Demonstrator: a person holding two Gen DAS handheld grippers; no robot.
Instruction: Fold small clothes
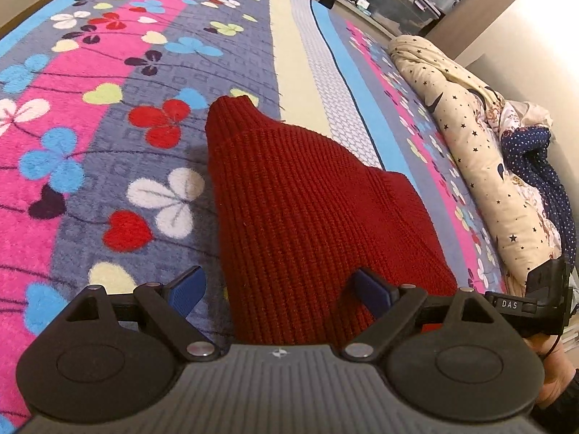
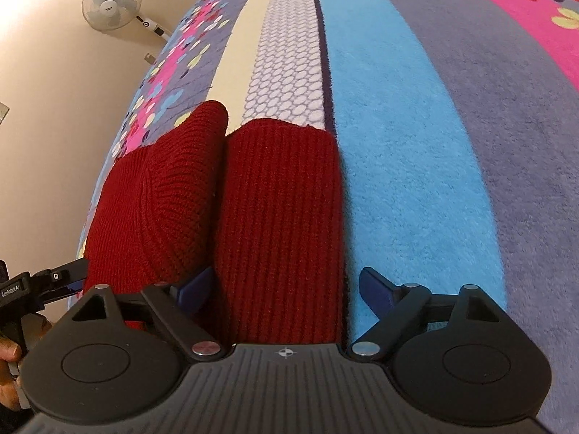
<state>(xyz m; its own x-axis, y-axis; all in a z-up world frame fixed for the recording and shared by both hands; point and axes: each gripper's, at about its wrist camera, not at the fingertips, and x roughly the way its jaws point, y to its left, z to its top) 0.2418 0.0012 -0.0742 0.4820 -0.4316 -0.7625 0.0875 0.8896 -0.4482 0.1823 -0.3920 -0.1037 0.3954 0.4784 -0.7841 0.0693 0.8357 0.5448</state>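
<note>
Both claws gape over the red knit, blanket bare alongside.

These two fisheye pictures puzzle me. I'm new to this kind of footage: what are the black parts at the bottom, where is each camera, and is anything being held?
A person holds a hand-operated gripper in each hand, with a camera on each looking forward along its two blue-padded fingers. The black parts are the grippers' own bodies. One picture is from the left gripper, the other from the right gripper. Both point down at a red knitted garment lying on a colourful flowered blanket. A cream star-print quilt is bunched at the blanket's edge, and a fan is on the wall. Both grippers stand open; the knit lies between the fingers, but neither grips it.
</note>
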